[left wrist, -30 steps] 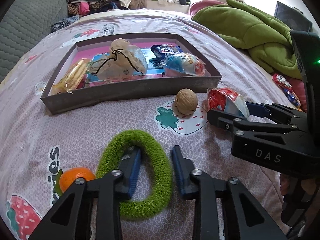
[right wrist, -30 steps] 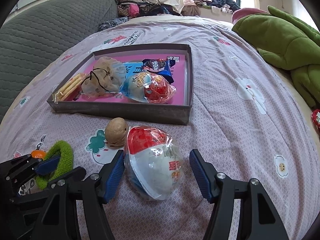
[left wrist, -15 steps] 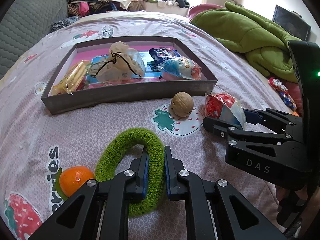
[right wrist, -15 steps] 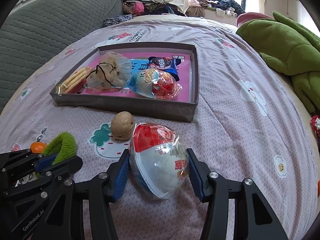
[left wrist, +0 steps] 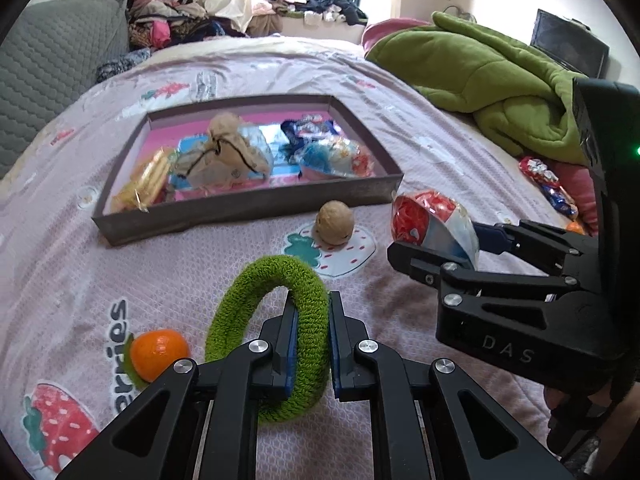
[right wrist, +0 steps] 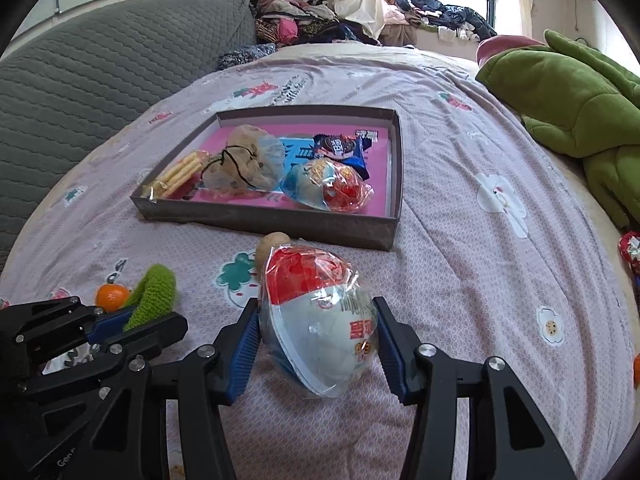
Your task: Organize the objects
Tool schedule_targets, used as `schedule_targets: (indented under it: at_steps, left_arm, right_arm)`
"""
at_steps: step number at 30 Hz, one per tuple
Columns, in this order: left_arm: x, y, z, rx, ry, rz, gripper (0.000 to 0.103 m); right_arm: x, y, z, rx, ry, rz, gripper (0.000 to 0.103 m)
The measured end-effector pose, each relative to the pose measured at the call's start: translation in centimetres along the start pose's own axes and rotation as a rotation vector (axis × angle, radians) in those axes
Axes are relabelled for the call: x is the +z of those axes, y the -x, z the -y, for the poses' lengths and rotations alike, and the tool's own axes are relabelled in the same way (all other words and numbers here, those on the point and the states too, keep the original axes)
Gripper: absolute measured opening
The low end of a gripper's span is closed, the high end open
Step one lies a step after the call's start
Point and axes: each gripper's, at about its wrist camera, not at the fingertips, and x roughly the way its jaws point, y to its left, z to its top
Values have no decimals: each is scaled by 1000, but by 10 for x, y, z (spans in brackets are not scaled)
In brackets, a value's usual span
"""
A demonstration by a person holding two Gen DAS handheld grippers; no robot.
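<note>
My left gripper [left wrist: 311, 344] is shut on the right side of a fuzzy green ring [left wrist: 240, 308], which now stands tilted up off the bedspread. My right gripper [right wrist: 316, 344] is shut on a clear-wrapped snack packet with a red top [right wrist: 320, 316]; the same packet [left wrist: 432, 220] shows at the right in the left wrist view. A walnut [left wrist: 334, 222] lies just before the grey box [left wrist: 248, 204], which holds crackers, a drawstring pouch and wrapped snacks. A small orange [left wrist: 158, 350] rests left of the ring.
A green blanket [left wrist: 492, 76] is heaped at the right, with loose candy wrappers [left wrist: 548, 188] beside it. A grey quilted headboard [right wrist: 80, 92] runs along the left, and piled clothes [right wrist: 304, 20] lie at the far end by the window.
The left jaws closed on the green ring and lifted it up on edge. The right jaws closed on the red-topped packet and raised it slightly.
</note>
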Motion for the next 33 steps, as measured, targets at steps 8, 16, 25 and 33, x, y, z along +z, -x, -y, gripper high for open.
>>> schedule_targets:
  at_steps: [8,16,25,33]
  left_arm:
    - [2,29,0,11,0,42,12]
    - [0,57,-1,22,1,82,12]
    - [-3,79,-1,37,-2,107,12]
    - [-7,95,-11,52,14,130,12]
  right_arm:
    - [-4,25,-9,-5,13,45,54]
    - [-8,50,-21,-3,18,87,54]
    - [-16,70,-33,15,17,116,54]
    - [-24,84,-43,22,11,132,54]
